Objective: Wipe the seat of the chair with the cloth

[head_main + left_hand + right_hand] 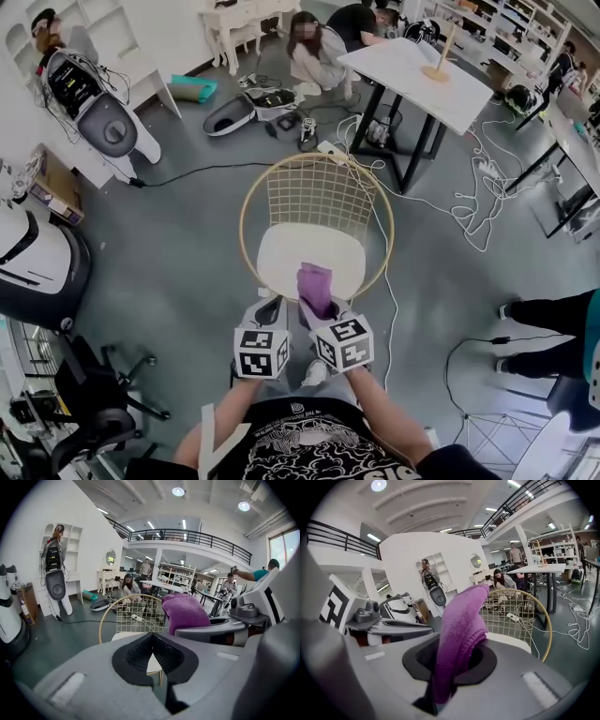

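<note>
The right gripper (321, 307) clamped the purple cloth (316, 284) over the front of the white seat (281, 258) of the chair (245, 220). The left gripper (269, 314) was closed and empty. Firm wiping could probably pull the cloth free or shift the unbraced chair.

bright, even indoor light came from round ceiling lamps (178, 491) and strip lights (151, 525); shadows on the floor (178, 262) were faint. all views were fisheye-bent, both gripper views had black corners. left tool (152, 657) and right tool (450, 662) looked soft up close; cloth (459, 625) was sharp.
</note>
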Demonstrator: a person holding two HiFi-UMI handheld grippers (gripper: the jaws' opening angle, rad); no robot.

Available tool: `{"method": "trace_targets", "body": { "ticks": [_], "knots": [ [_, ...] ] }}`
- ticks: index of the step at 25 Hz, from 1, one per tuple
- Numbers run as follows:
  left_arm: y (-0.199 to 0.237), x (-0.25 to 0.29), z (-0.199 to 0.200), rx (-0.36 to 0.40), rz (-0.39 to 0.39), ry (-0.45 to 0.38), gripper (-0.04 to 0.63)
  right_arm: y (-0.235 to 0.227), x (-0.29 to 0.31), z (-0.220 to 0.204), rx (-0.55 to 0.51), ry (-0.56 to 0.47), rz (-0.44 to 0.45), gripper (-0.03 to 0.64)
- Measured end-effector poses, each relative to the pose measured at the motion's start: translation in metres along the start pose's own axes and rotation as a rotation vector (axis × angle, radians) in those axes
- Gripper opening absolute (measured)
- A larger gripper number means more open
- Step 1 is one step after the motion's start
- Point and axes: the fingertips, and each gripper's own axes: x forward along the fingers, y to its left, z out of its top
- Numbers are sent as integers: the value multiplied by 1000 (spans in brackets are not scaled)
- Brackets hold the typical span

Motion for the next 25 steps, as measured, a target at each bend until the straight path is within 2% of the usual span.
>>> {"method": "trace_targets", "body": {
  "ticks": [6,15,25],
  "knots": [
    [33,40,4,-5,-34,16,2,-20,50,3,14,38,-15,61],
    [118,124,8,-16,-107,76,2,-61,177,-11,89,161,-62,61],
    [181,198,-15,-10,-173,176,2,-95,283,-56,220,293,-108,61]
  ]
}}
